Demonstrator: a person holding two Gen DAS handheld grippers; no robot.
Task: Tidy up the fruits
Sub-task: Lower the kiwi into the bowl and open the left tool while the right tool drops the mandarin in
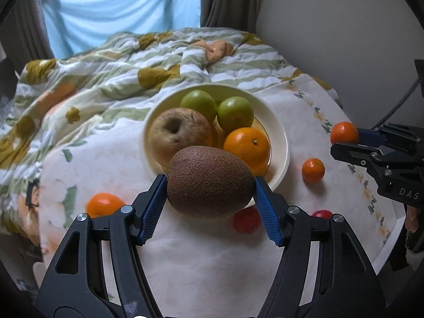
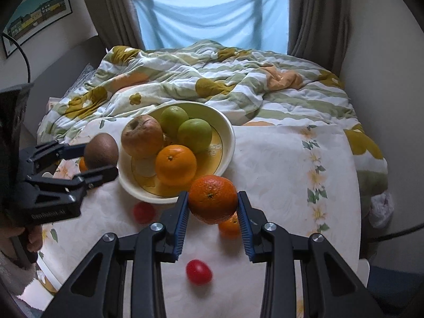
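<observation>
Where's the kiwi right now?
The kiwi is clamped in the left tongs, raised just before the bowl's near rim, beside the wrinkled apple.

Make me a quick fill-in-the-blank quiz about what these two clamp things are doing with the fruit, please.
1. The left hand-held gripper is shut on a brown ____.
2. The right hand-held gripper is shut on an ____.
3. The bowl holds two green fruits, one orange and one wrinkled ____.
4. Two small ____ fruits lie on the tablecloth near the bowl.

Missing words: kiwi; orange; apple; red
</observation>
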